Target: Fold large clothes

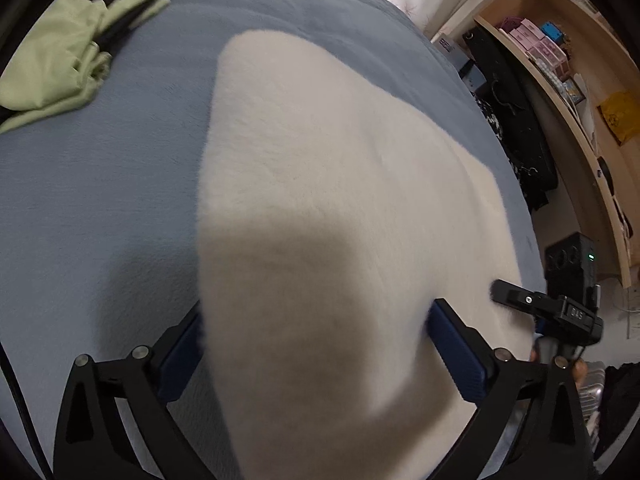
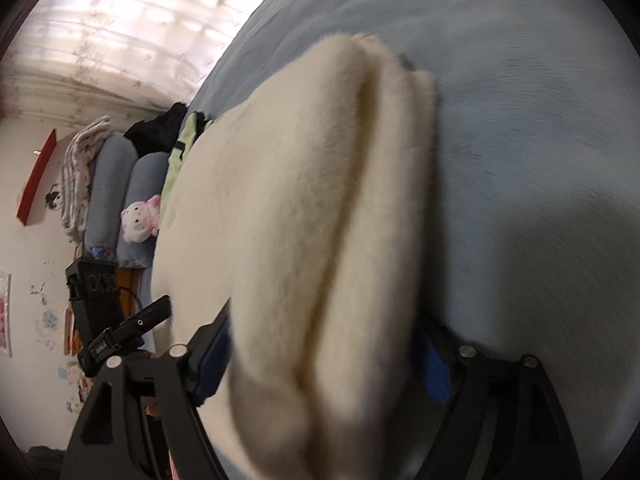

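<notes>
- Blue bed (image 1: 100,200) fills both views; one green garment (image 1: 60,60) at far left, shelves (image 1: 560,80) at right.
- One cream fleece (image 1: 320,200) lies on the bed, running between both claws.
- Left gripper (image 1: 314,344) released, pads apart from the fleece.
- Right gripper (image 2: 320,360) spread; grip unclear.
- Two pillows (image 2: 132,184), one plush toy (image 2: 140,220).

Cream fleece garment (image 1: 320,200) lies on blue bedcover (image 1: 100,180) between spread left gripper (image 1: 316,344) fingers (image 1: 456,352).

- A home bedroom: a wide bed under a grey-blue soft cover (image 1: 120,184), two grey-blue bolster pillows (image 2: 120,176) and a pink-and-white plush cat toy (image 2: 140,220) at its head.
- Light wooden open shelving (image 1: 560,92) with small boxes.
- Patterned sheer curtains (image 2: 132,24).
</notes>
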Demonstrator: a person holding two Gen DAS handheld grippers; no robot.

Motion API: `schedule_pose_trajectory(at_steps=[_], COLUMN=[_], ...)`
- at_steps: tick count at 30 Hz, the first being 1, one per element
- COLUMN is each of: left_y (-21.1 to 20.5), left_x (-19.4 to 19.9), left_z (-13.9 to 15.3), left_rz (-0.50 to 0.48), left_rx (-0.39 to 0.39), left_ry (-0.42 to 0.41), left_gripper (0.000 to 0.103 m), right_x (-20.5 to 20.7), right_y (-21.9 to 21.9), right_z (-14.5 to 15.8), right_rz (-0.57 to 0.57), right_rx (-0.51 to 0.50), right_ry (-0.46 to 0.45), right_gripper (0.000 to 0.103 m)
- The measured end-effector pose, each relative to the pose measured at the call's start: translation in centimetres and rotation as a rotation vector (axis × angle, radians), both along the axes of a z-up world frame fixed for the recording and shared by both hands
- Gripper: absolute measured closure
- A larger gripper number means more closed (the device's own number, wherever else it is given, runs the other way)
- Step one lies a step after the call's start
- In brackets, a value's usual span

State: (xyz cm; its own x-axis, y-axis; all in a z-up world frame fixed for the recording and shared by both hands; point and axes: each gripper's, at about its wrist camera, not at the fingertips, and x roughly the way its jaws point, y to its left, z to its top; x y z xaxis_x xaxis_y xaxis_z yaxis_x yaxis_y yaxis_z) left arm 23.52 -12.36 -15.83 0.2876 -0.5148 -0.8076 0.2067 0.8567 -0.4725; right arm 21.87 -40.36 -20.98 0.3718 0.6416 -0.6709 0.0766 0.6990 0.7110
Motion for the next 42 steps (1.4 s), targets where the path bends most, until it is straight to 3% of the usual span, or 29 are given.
schedule_pose_trajectory(at_steps=[5, 8, 12, 18, 23, 30, 36, 42], left_y=[0.0, 0.1, -0.6, -2.6, -3.2, -3.5, 0.0, 7.3], left_x=[1.5, 2.3, 2.5, 2.4, 1.1, -0.1, -2.0, -4.6], left_z=[-1.4, -2.3, -2.2, -0.8, 1.8, 4.9, 7.8, 11.2], left_rz=[-0.071, -0.104, -0.113, -0.086, -0.071, -0.068, -0.051, 0.001], left_rx=[-0.061, -0.097, -0.078, 0.002, 0.077, 0.114, 0.097, 0.085], left_ry=[0.041, 0.071, 0.067, 0.024, -0.076, -0.140, -0.153, -0.190], left_gripper=[0.000, 0.000, 0.000, 0.002, 0.023, 0.031, 0.031, 0.031], right_x=[2.3, 2.7, 2.3, 2.2, 1.6, -0.2, -2.0, -2.9], right_y=[1.5, 1.7, 1.9, 2.1, 3.4, 6.8, 9.8, 15.5], right_z=[-0.3, -0.1, 0.1, 1.3, 3.9, 7.7, 10.7, 14.6], right_rz=[0.071, 0.082, 0.064, 0.054, 0.052, 0.061, 0.083, 0.131], right_rx=[-0.024, -0.042, -0.059, -0.087, -0.188, -0.306, -0.324, -0.323], right_ry=[-0.023, -0.035, -0.047, -0.066, -0.110, -0.165, -0.193, -0.251], right_gripper=[0.011, 0.011, 0.013, 0.033, 0.051, 0.053, 0.053, 0.053])
